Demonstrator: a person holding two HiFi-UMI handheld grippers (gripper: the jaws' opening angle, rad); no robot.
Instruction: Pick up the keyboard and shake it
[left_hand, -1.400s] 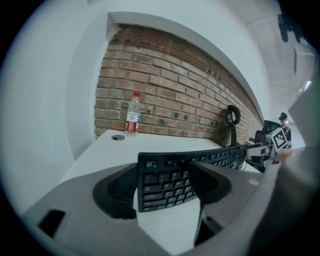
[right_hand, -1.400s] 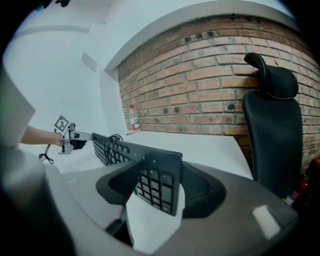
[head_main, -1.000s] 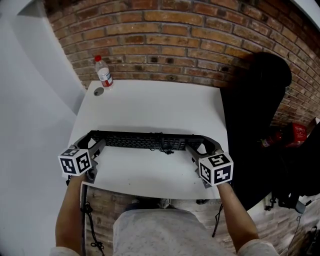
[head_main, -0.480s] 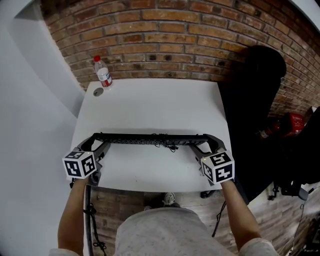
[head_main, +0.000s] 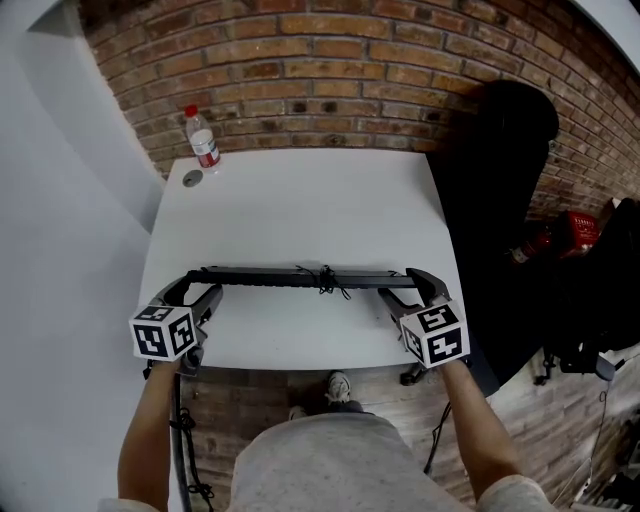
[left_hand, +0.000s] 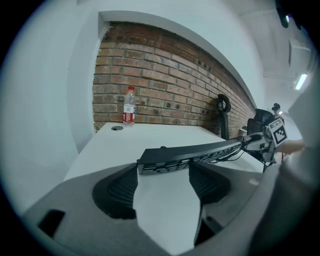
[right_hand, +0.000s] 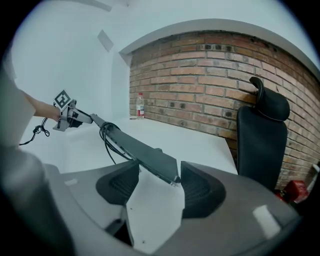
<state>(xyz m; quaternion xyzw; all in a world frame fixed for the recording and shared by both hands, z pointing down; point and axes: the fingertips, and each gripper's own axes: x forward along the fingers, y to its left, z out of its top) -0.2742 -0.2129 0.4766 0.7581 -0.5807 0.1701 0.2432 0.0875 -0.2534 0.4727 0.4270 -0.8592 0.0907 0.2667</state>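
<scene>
Head view: I am holding the long black plastic keyboard (head_main: 300, 277) lifted above the white counter (head_main: 300, 200), left fingers (left_hand: 120, 187) and right fingers (right_hand: 200, 187) clamping its opposite ends to balance it for shaking.

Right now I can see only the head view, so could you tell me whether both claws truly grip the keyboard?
Observer: The left one does. The left gripper view shows the left claw closed on one end of the keyboard.
Operator: Thank you. And the right side, please?
Observer: The right gripper view shows the right claw clamping the other end, near its corner.
Operator: Is the keyboard off the table?
Observer: Yes. In the left gripper view it hangs in the air, with the bare white table showing beneath it.
</scene>
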